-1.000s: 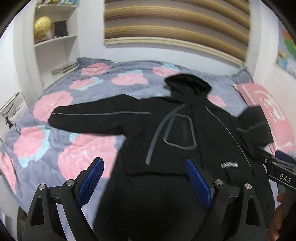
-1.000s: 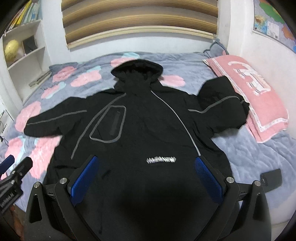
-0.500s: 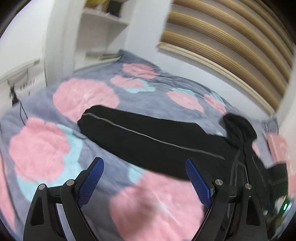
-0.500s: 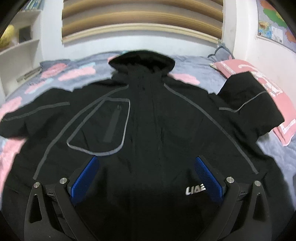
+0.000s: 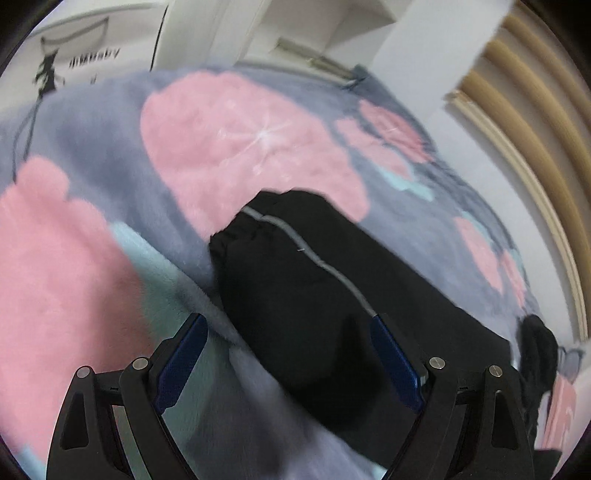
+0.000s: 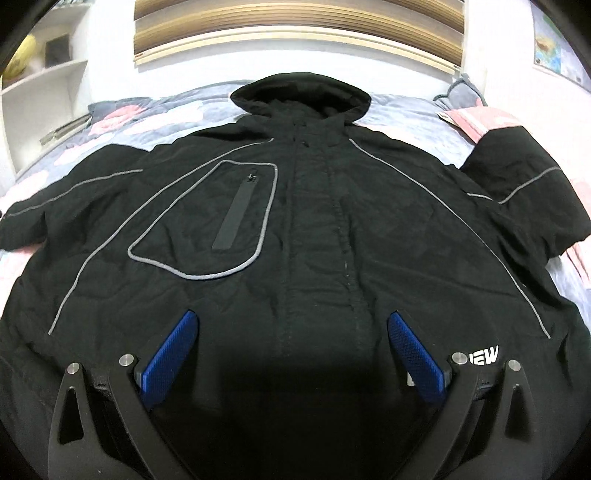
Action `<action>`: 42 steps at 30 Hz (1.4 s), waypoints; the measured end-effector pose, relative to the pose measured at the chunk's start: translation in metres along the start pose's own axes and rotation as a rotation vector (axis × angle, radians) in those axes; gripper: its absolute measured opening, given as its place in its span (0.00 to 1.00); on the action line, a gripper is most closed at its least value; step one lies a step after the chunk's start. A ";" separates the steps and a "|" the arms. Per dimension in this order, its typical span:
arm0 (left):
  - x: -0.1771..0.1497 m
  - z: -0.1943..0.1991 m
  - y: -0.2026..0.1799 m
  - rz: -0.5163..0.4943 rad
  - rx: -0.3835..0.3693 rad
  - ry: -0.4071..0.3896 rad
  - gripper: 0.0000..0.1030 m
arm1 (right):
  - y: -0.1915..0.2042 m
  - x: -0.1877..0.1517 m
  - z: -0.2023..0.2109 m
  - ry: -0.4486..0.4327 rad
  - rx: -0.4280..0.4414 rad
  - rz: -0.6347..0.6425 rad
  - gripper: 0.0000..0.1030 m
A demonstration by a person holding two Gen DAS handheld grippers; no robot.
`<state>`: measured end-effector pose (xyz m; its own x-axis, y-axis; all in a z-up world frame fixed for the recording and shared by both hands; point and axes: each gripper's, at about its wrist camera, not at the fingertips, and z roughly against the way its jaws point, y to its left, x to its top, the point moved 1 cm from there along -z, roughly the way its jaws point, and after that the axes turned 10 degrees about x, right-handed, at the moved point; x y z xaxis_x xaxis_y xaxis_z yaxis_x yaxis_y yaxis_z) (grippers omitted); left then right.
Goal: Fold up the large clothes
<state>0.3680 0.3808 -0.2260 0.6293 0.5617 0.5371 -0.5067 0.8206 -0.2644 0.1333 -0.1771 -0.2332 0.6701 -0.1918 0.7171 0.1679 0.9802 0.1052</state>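
A black hooded jacket [image 6: 314, 206] with grey piping lies front-up and spread across the bed, hood towards the headboard. Its left sleeve [image 5: 295, 273] stretches out over the floral blanket, cuff end pointing away. My left gripper [image 5: 288, 332] hovers open just above that sleeve near the cuff, with the cloth showing between the blue pads. My right gripper [image 6: 291, 328] stands open low over the jacket's chest, below the outlined pocket [image 6: 221, 218]. The jacket's right sleeve [image 6: 524, 195] lies bent over a pink pillow.
The bed carries a grey blanket with pink flowers [image 5: 236, 144]. A pink pillow [image 6: 476, 118] lies at the right by the wall. White shelves [image 6: 40, 85] stand at the left, and a slatted wooden headboard [image 6: 295, 26] runs along the back wall.
My left gripper swung left and dropped close to the left sleeve's cuff. My right gripper moved forward and lower over the jacket's chest. Both stayed open.
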 end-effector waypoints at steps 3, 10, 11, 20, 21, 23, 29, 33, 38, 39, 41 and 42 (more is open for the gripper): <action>-0.002 -0.010 -0.007 -0.029 0.010 -0.025 0.55 | 0.000 -0.001 -0.001 0.006 0.009 -0.004 1.00; -0.008 0.051 -0.039 -0.180 -0.036 -0.226 0.17 | -0.001 0.000 -0.005 0.018 0.020 -0.010 1.00; -0.009 0.061 -0.046 -0.197 -0.058 -0.245 0.16 | -0.001 0.000 -0.005 0.017 0.020 -0.011 1.00; -0.073 0.180 -0.158 -0.504 -0.329 -0.402 0.15 | -0.001 -0.001 -0.005 0.015 0.023 -0.013 1.00; -0.086 0.189 -0.176 -0.554 -0.350 -0.414 0.15 | -0.002 -0.001 -0.005 0.015 0.024 -0.013 1.00; -0.112 0.201 -0.206 -0.644 -0.415 -0.409 0.15 | -0.002 -0.001 -0.005 0.015 0.025 -0.014 1.00; -0.199 0.185 -0.289 -0.900 -0.521 -0.260 0.15 | -0.002 0.000 -0.005 0.014 0.034 -0.020 1.00; -0.248 0.126 -0.324 -1.019 -0.455 -0.039 0.15 | -0.003 0.000 -0.006 0.015 0.040 -0.026 1.00; -0.281 0.090 -0.327 -1.100 -0.393 0.085 0.23 | -0.005 -0.001 -0.007 0.021 0.045 -0.031 1.00; -0.280 0.095 -0.326 -1.099 -0.407 0.088 0.28 | -0.005 -0.001 -0.007 0.026 0.044 -0.030 1.00; -0.275 0.108 -0.322 -1.072 -0.485 0.134 0.54 | -0.005 0.001 -0.009 0.043 0.044 -0.030 1.00; -0.273 0.116 -0.320 -1.056 -0.518 0.136 0.55 | -0.005 0.002 -0.009 0.060 0.045 -0.030 1.00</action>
<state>0.2895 -0.0476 -0.1949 0.6665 -0.4389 0.6026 0.5811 0.8122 -0.0511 0.1402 -0.1832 -0.2386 0.7079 -0.2220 0.6705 0.1565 0.9750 0.1576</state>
